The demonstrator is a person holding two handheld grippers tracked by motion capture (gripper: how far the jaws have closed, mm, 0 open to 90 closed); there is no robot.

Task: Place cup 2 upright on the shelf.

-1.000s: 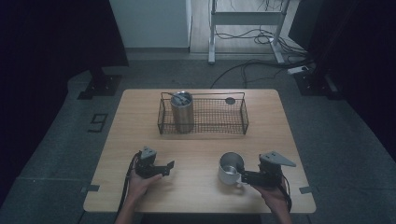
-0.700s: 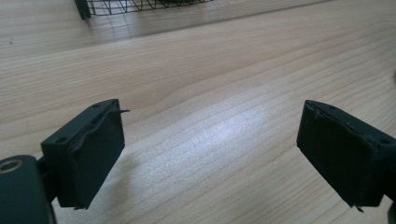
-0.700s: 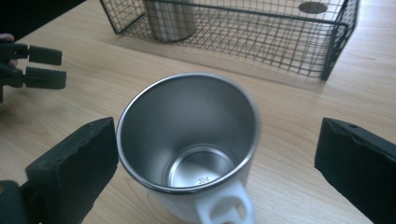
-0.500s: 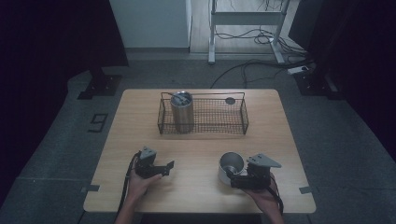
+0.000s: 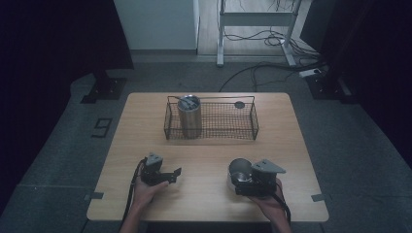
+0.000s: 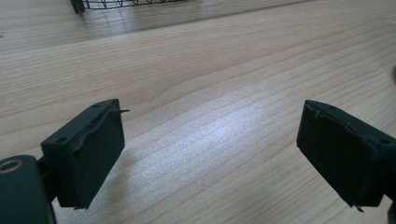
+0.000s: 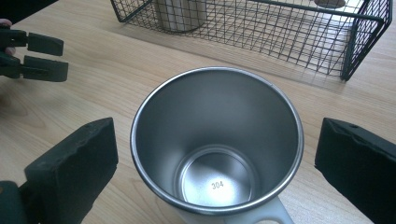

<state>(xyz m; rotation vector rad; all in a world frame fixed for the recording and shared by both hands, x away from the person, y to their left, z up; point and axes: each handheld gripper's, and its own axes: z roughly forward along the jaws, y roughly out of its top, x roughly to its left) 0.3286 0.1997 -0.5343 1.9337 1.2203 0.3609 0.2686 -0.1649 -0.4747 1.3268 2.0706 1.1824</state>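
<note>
A light wooden worktop is seen carrying a black wire basket toward its far edge and a steel mug, apparently upright, nearer.

A round, polished stainless-steel cup is standing upright on the light wooden table, near its front edge and toward the right side in the high view. Its open mouth is facing up, showing an empty, shiny interior that is narrowing toward a flat circular bottom stamped with the number 304. A thin rolled rim is running around the mouth. At the near side, a whitish handle is sticking out from the lower wall, only partly showing. The cup is sitting well apart from the black wire basket behind it, and it is casting a soft reflection on the wood around its base.
</note>
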